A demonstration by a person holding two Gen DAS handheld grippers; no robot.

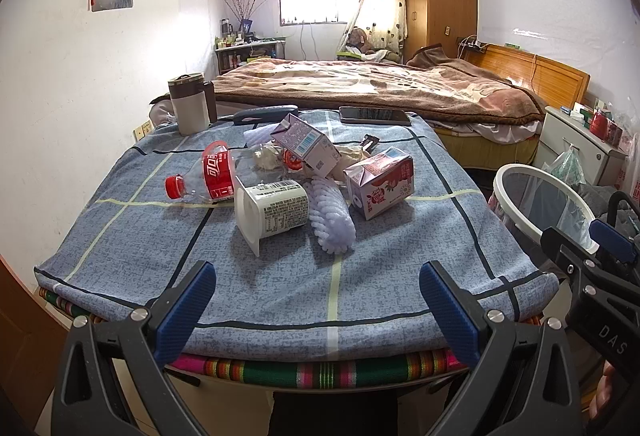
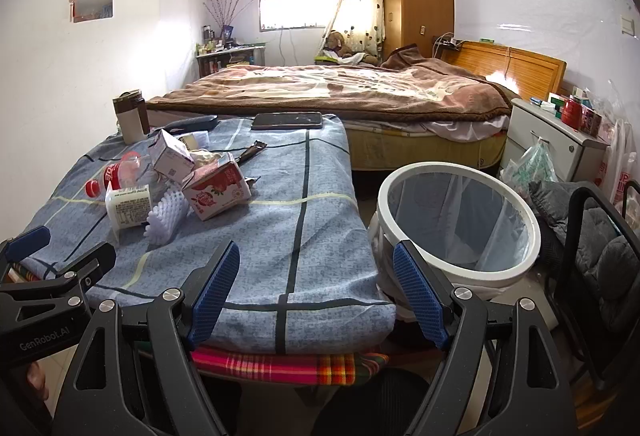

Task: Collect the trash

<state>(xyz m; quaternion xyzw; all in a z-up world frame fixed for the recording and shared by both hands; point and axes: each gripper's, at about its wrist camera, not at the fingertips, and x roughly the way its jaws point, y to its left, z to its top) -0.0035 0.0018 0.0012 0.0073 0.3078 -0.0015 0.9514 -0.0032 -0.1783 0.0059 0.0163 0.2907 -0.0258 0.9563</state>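
Trash lies in a pile on the table (image 1: pixel 280 284) with a blue checked cloth: a clear cola bottle with red cap (image 1: pixel 200 177), a white yogurt cup on its side (image 1: pixel 276 207), a white foam net sleeve (image 1: pixel 334 222), a pink strawberry milk carton (image 1: pixel 380 179) and a purple carton (image 1: pixel 306 145). A white-rimmed bin with a clear liner (image 2: pixel 460 224) stands right of the table. My left gripper (image 1: pixel 316 308) is open and empty at the table's near edge. My right gripper (image 2: pixel 316 292) is open and empty over the table's near right corner, beside the bin.
A phone (image 1: pixel 374 115), a dark case (image 1: pixel 264 113) and a brown-lidded mug (image 1: pixel 192 107) sit at the table's far edge. A bed (image 1: pixel 380 83) lies behind. A nightstand (image 2: pixel 560 139), a plastic bag (image 2: pixel 532 163) and a black chair (image 2: pixel 600 236) crowd the right.
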